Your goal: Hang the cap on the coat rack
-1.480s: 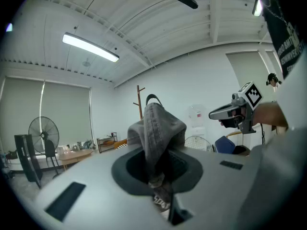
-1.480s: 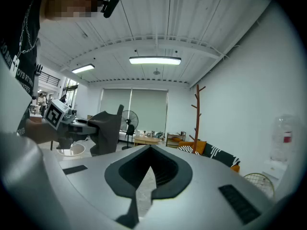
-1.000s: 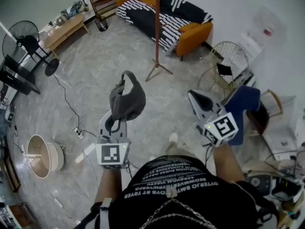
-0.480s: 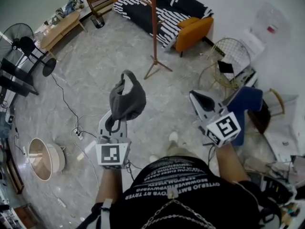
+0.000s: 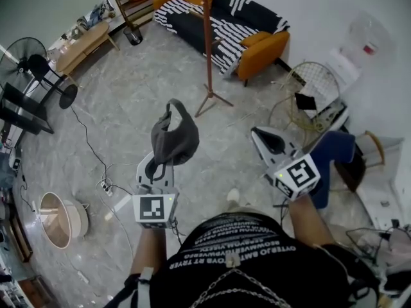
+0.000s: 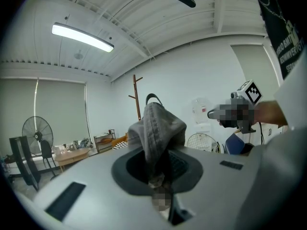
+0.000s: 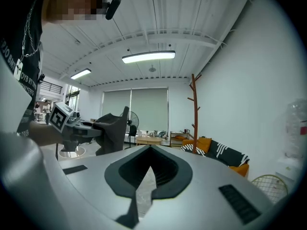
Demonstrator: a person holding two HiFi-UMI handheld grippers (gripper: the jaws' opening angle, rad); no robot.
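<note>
Coat rack (image 5: 208,43), a tall brown wooden pole on splayed feet, stands on the grey marble floor (image 5: 122,95) before the striped sofa (image 5: 221,19) with orange cushions. Well short of it, the dark grey cap (image 5: 173,136) hangs in the air, bunched and upright, clamped by its lower edge in the left gripper (image 5: 156,167). The right gripper (image 5: 262,136) is alongside, jaws together on nothing.

Crumpled grey cap (image 5: 174,138) pinched in the left claw (image 5: 157,167), well apart from brown coat rack (image 5: 208,43).
</note>
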